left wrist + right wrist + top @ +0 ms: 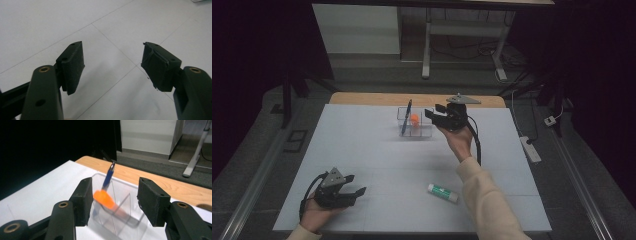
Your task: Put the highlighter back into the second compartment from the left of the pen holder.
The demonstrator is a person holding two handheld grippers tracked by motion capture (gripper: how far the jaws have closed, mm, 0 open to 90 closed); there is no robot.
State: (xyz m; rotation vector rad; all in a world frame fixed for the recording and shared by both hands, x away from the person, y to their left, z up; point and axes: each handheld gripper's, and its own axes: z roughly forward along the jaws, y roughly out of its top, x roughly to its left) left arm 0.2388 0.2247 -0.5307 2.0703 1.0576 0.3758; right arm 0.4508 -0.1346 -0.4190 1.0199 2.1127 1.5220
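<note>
A clear plastic box (422,131) with dividers stands at the far middle of the white table (362,150). A blue pen (407,115) leans upright in the box, and an orange marker-like thing (415,119) lies tilted beside it. My right gripper (434,111) hovers just right of the box, open, with nothing between its pads. In the right gripper view the pen (108,178) and the orange thing (103,198) show beyond the open gripper (115,192), inside the box (130,220). My left gripper (356,184) rests open at the near left, and its own view shows the gripper (112,57) over bare table.
A white glue stick with a green label (442,193) lies on the table near the front right, beside the right forearm. The table's wooden far edge (362,98) shows behind the box. A power strip (530,148) lies on the floor off the right side.
</note>
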